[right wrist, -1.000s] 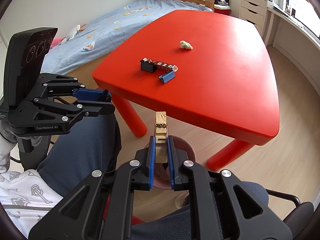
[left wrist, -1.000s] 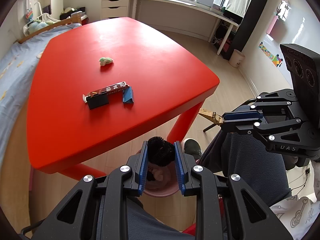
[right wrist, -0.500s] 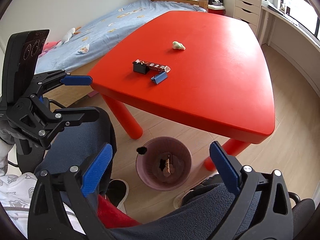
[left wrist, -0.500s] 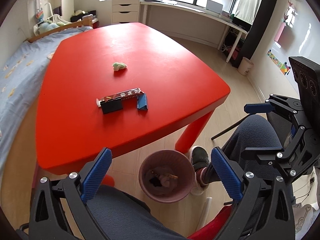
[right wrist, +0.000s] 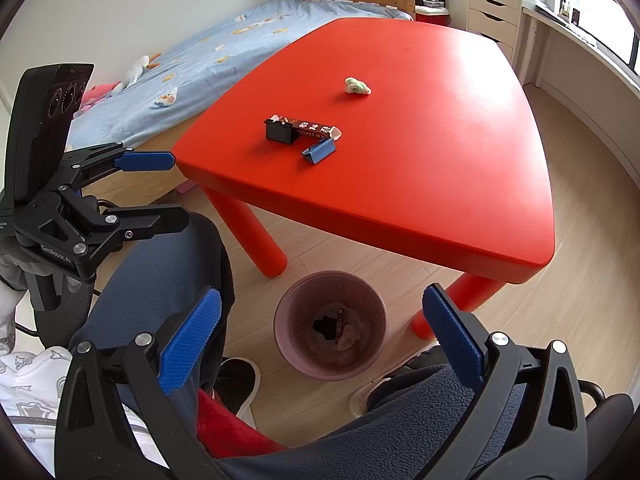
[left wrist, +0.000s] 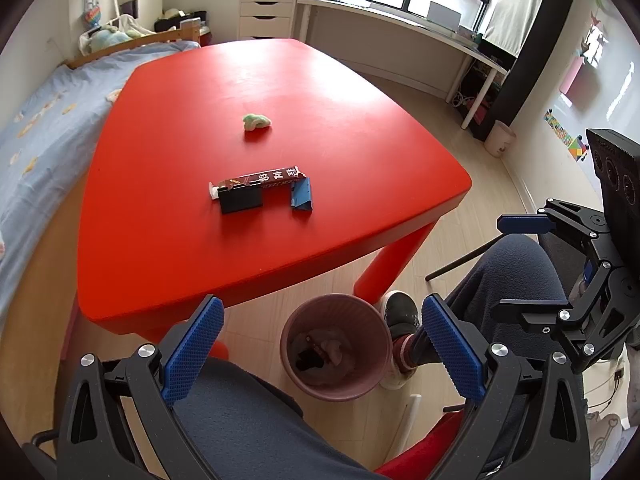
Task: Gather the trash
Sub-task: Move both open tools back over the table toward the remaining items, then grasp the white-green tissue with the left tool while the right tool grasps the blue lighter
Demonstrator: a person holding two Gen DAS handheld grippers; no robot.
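Both my left gripper (left wrist: pixel 322 342) and right gripper (right wrist: pixel 322 334) gape wide, empty, over the bin (left wrist: pixel 335 346); next I reach ahead for the wrapper (left wrist: pixel 262 178).

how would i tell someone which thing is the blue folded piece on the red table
Start at the big red plastic table and find the cluster of three items near its front edge, closer than the lone crumpled pale green wad. A long dark brown snack wrapper lies there with a small black box at one end. The small blue folded card piece sits at the other end, the only blue, tent-shaped item.
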